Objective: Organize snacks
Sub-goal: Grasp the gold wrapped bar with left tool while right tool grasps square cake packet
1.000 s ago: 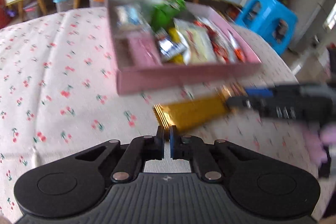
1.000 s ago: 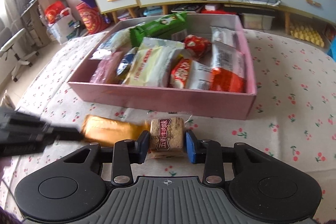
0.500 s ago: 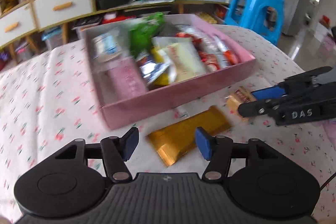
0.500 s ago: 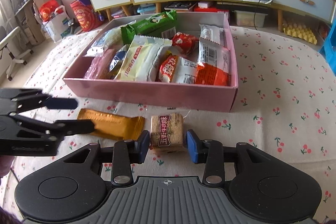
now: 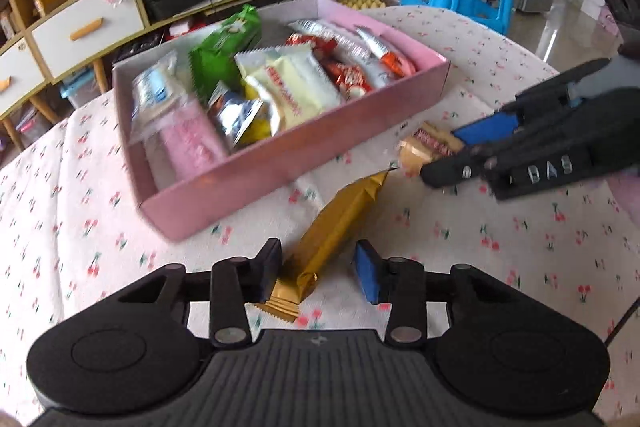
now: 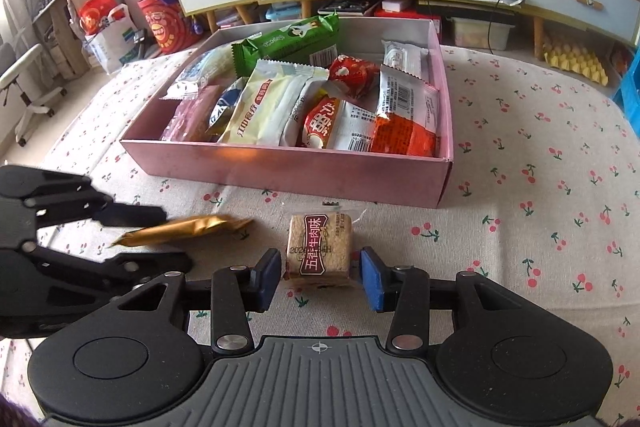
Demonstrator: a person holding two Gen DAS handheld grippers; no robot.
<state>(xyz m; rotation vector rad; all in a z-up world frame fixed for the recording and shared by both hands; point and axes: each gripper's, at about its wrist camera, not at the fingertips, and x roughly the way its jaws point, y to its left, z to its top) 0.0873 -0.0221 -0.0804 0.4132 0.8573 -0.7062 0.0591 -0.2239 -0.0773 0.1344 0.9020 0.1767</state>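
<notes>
Cherry-print tablecloth (image 6: 540,187) carries pink box (image 6: 288,171); both grippers (image 5: 318,269) (image 6: 320,277) spread, nothing clamped.

- In the left wrist view we see the near end of the gold bar (image 5: 335,227) tucked behind the left tongs' (image 5: 316,269) left finger, so contact there is unclear.
- The right tongs (image 5: 448,157) cover part of the square biscuit pack (image 5: 424,147), which is blurred; we cannot read its label there.
- In the right wrist view the left tongs (image 6: 168,239) overlap the gold bar's far end.
- Snacks at the bottom of the pink box (image 6: 288,169) lie buried under others.
- The worktop (image 6: 540,227) runs off the frame edges.
</notes>
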